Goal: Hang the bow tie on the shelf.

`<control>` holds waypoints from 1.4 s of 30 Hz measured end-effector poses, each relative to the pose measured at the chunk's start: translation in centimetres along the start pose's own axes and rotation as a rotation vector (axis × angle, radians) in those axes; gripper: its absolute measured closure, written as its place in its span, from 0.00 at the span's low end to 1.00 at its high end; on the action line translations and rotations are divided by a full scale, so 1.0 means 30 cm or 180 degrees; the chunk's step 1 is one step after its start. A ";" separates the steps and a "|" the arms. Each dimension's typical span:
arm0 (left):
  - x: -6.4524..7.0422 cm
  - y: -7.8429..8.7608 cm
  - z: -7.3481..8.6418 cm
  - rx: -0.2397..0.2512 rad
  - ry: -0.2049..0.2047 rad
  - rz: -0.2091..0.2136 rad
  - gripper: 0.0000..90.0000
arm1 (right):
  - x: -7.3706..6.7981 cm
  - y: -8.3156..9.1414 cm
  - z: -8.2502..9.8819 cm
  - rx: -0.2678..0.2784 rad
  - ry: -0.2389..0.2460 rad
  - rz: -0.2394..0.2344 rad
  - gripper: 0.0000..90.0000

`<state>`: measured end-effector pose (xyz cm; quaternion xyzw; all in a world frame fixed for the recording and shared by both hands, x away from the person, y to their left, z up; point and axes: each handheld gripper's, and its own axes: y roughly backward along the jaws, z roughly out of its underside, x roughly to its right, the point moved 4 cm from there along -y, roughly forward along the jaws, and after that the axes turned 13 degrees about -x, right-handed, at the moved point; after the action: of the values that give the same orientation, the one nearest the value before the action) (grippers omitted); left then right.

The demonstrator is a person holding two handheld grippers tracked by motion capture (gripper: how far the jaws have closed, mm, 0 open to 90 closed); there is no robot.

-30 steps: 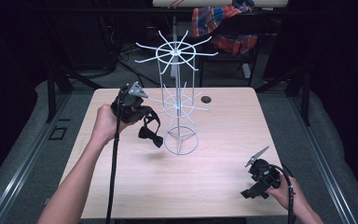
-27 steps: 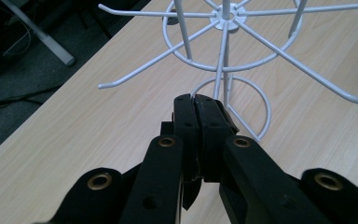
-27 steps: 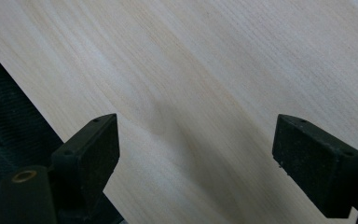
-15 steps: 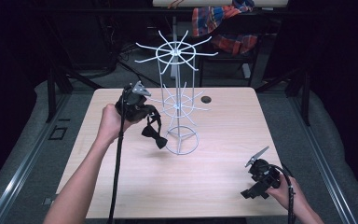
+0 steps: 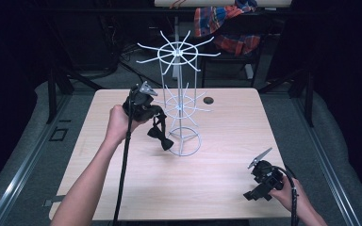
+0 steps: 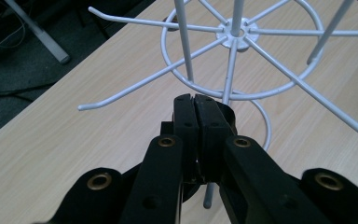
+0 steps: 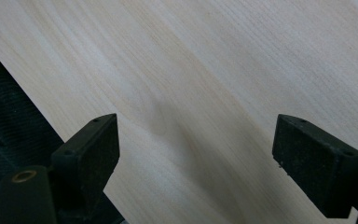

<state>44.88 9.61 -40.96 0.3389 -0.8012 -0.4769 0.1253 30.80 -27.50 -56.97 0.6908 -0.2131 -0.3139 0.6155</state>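
A white wire rack (image 5: 178, 52) with two tiers of hook arms stands at the middle of the wooden table (image 5: 226, 122). My left gripper (image 5: 159, 114) hangs just left of its lower tier, shut on the strap of a black bow tie (image 5: 160, 137) that dangles below it, above the table. In the left gripper view the jaws (image 6: 196, 100) are pressed together in front of the rack's lower ring (image 6: 235, 35). My right gripper (image 5: 253, 195) rests near the table's front right corner, open, with bare wood between its pads (image 7: 196, 144).
A small black grommet (image 5: 209, 100) sits in the table behind the rack. The rack's base ring (image 5: 185, 151) lies close to the hanging bow tie. A plaid cloth (image 5: 226, 23) hangs over a chair beyond the table. Dark floor surrounds the table.
My left gripper has drifted slightly right toward the rack, carrying the bow tie with it. The right gripper has not moved.
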 end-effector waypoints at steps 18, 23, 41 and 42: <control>-0.018 -0.014 0.009 0.0006 0.0251 0.0165 0.78 | -0.001 -0.002 0.001 -0.0045 0.0014 0.0014 0.16; -0.031 -0.002 0.021 0.0067 0.0327 0.0158 0.54 | 0.000 -0.002 0.001 -0.0043 0.0015 0.0021 0.16; -0.067 0.093 0.159 0.0113 0.0548 -0.0111 0.19 | -0.005 -0.005 -0.001 -0.0019 -0.0004 -0.0025 0.16; -0.068 0.099 0.169 0.0113 0.0551 -0.0139 0.17 | -0.004 -0.004 -0.001 -0.0028 0.0002 -0.0014 0.16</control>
<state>42.48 15.33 -40.80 0.3985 -0.7882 -0.4341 0.1776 30.72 -27.36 -57.07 0.6887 -0.2100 -0.3160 0.6179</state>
